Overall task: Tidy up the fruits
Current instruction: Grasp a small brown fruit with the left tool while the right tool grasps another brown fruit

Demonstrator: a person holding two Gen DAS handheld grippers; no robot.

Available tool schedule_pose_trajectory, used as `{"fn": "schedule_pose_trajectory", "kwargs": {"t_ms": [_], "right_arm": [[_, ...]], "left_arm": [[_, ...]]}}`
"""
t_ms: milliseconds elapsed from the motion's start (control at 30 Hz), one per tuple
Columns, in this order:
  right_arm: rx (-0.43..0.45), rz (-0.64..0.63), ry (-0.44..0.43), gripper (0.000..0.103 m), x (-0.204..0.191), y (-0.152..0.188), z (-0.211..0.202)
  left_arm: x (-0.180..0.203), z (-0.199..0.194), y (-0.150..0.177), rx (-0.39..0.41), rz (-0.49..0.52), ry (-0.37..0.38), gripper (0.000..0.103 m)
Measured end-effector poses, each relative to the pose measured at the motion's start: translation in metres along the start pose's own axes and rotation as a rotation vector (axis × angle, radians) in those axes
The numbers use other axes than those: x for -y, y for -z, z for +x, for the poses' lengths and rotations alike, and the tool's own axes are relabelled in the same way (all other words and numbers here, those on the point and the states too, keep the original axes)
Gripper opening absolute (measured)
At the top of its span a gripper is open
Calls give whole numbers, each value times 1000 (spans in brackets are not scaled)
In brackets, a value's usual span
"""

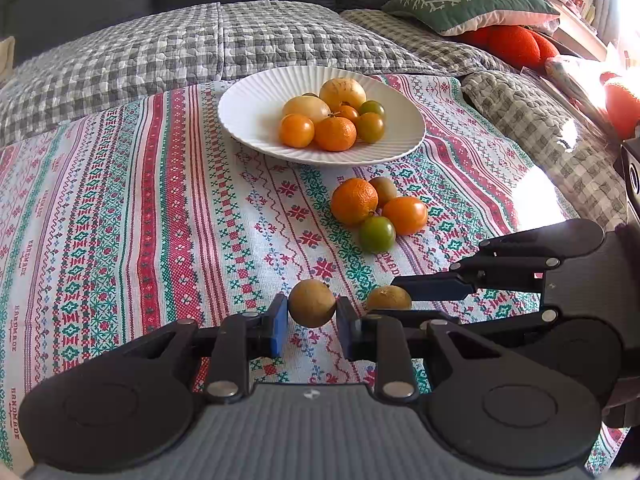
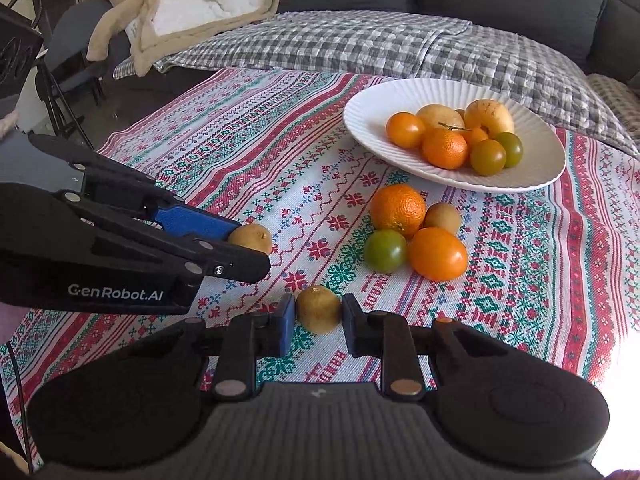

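Both my tongs were clenched, each around a small brown fruit: the left gripper (image 1: 311, 320) gripped one (image 1: 311, 303), the right gripper (image 2: 319, 319) another (image 2: 319, 309), low over the patterned cloth (image 1: 160, 220). They looked light, round, firm-skinned and matte, best pinched across the middle. Ahead sat a white plate (image 1: 248, 112) of fruit.

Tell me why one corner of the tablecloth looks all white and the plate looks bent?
Right wrist view: sunlight glare washes out the tablecloth at the right edge. Left wrist view: the same glare sits at the right. Both views: the fisheye lens curves the plate and edges.
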State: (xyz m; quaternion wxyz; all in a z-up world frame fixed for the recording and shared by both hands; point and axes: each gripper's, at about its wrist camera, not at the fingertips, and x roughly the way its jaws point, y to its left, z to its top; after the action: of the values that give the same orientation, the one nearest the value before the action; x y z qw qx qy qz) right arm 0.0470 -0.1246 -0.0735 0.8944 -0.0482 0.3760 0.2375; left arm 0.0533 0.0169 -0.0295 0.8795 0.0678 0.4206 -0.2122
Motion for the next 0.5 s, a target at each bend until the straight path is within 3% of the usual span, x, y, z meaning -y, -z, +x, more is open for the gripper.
{"fn": "schedule_pose_trajectory", "kwargs": {"t_ms": [500], "right_arm": [[12, 3, 28, 22, 2, -4, -15]], "left_arm": [[4, -2, -3, 15, 16, 0, 3]]}}
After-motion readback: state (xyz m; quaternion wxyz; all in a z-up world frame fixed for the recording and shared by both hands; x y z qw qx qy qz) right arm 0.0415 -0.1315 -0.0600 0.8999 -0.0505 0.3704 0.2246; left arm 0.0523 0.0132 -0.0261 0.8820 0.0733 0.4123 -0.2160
